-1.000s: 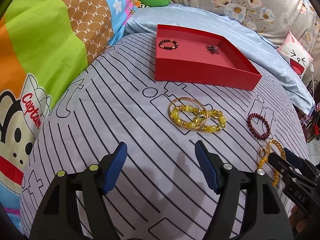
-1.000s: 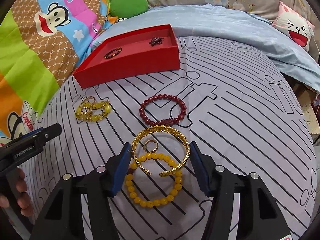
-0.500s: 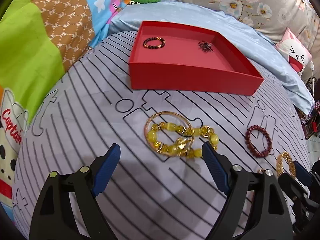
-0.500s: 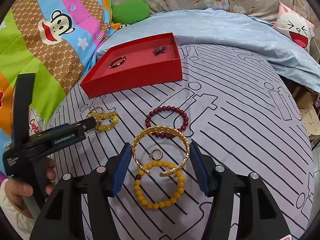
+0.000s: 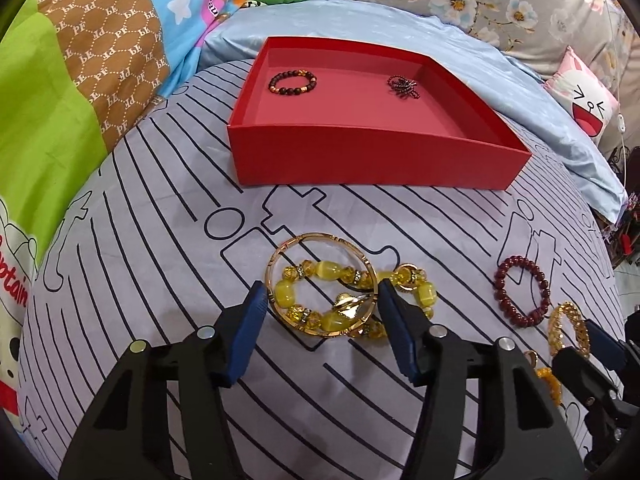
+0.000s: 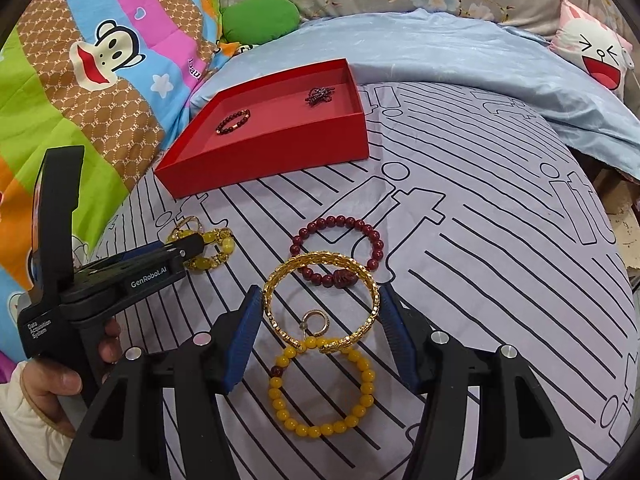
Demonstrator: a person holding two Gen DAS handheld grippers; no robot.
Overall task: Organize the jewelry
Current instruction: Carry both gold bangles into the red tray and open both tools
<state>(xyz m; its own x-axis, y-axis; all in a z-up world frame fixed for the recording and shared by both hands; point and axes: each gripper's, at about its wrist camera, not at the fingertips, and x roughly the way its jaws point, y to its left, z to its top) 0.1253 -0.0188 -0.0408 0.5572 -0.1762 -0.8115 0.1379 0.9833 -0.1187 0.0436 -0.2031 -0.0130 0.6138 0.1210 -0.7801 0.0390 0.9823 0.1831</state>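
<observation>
My left gripper (image 5: pixel 322 292) is closing on a thin gold bangle (image 5: pixel 280 252); its pads stand at the bangle's two sides. The bangle lies over a chunky yellow bead bracelet (image 5: pixel 286 292) on the striped bedsheet. My right gripper (image 6: pixel 320 296) is shut on a gold chain bangle (image 6: pixel 320 260). That bangle overlaps a dark red bead bracelet (image 6: pixel 332 220), a small ring (image 6: pixel 308 316) and a yellow bead bracelet (image 6: pixel 280 400). The red tray (image 5: pixel 360 156) beyond holds a dark bead bracelet (image 5: pixel 292 82) and a dark beaded piece (image 5: pixel 403 87).
A cartoon-print quilt (image 5: pixel 80 80) rises on the left and a light blue blanket (image 6: pixel 460 52) lies behind the tray. A cat-face pillow (image 6: pixel 596 56) sits at the far right. A hand (image 6: pixel 60 380) holds the left gripper (image 6: pixel 188 246). The bed's edge falls away on the right.
My left gripper came forward over the thin gold bangle, its jaws first widening, then narrowing around it. The right gripper kept its hold on the chain bangle and barely moved.
</observation>
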